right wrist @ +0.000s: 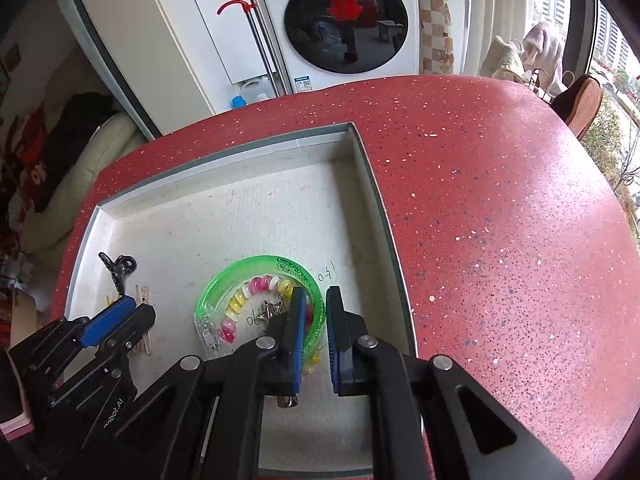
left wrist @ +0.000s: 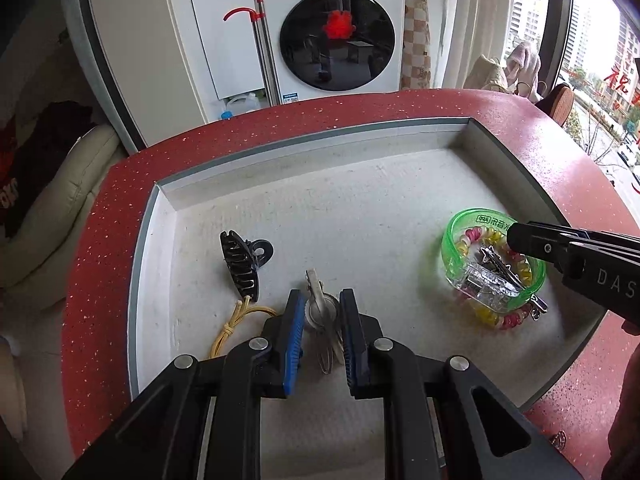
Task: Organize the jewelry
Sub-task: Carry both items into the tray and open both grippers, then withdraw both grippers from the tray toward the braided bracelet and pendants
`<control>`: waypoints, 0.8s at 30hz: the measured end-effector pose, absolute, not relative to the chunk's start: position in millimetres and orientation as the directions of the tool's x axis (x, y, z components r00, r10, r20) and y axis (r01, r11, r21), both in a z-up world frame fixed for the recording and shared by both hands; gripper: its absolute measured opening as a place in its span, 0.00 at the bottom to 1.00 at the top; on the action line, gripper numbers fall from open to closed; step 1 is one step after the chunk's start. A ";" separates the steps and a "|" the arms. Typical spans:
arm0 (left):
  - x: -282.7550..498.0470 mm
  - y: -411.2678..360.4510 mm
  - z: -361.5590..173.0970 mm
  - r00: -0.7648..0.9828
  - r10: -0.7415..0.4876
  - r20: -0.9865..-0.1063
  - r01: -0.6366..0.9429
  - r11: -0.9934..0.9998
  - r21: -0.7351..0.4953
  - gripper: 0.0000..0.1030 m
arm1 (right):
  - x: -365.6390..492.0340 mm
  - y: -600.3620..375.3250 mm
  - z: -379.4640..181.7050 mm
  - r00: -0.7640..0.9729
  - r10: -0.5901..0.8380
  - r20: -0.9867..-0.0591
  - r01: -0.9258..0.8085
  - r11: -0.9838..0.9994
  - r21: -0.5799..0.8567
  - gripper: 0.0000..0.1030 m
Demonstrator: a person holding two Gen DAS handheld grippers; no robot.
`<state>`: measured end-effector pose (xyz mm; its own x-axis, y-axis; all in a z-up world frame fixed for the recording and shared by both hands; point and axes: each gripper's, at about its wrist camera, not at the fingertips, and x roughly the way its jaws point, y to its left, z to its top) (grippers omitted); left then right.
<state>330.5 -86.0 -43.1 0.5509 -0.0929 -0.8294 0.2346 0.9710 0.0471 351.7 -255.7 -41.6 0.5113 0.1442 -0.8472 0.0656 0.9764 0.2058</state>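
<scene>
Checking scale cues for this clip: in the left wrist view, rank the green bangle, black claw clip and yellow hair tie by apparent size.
1. green bangle
2. black claw clip
3. yellow hair tie, though the left gripper partly hides it, so its place behind the clip is unsure.

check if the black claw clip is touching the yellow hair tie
Apart. The left wrist view shows bare white tray floor between the black claw clip and the knotted end of the yellow hair tie.
</scene>
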 end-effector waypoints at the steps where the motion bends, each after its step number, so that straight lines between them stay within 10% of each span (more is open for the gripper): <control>1: 329.9 -85.4 -42.4 0.552 -0.091 -0.829 0.230 0.972 0.046 0.35 | 350.5 -257.0 -41.3 0.513 0.154 -0.844 0.067 0.974 0.218 0.28; 3: 329.6 -85.3 -41.0 0.551 -0.089 -0.830 0.222 0.974 0.043 0.35 | 346.4 -259.2 -39.2 0.525 0.172 -0.833 0.070 0.967 0.244 0.40; 18: 320.6 -78.6 -29.1 0.580 -0.092 -0.809 0.213 0.976 0.042 0.37 | 293.8 -269.3 -11.0 0.611 0.231 -0.757 0.065 0.939 0.338 0.41; 21: 319.3 -75.3 -25.5 0.602 -0.085 -0.794 0.193 0.980 0.041 1.00 | 284.5 -270.1 -8.2 0.613 0.240 -0.753 0.066 0.934 0.352 0.41; 24: 315.8 -75.9 -19.1 0.619 -0.092 -0.780 0.202 0.978 0.045 1.00 | 278.1 -269.8 -7.3 0.609 0.247 -0.754 0.062 0.933 0.355 0.41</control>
<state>315.8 -75.9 -19.1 0.6191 -0.0917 -0.7799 0.2021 0.9783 0.0454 278.1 -269.8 -7.3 0.6086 0.2467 -0.7541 0.0621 0.9327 0.3552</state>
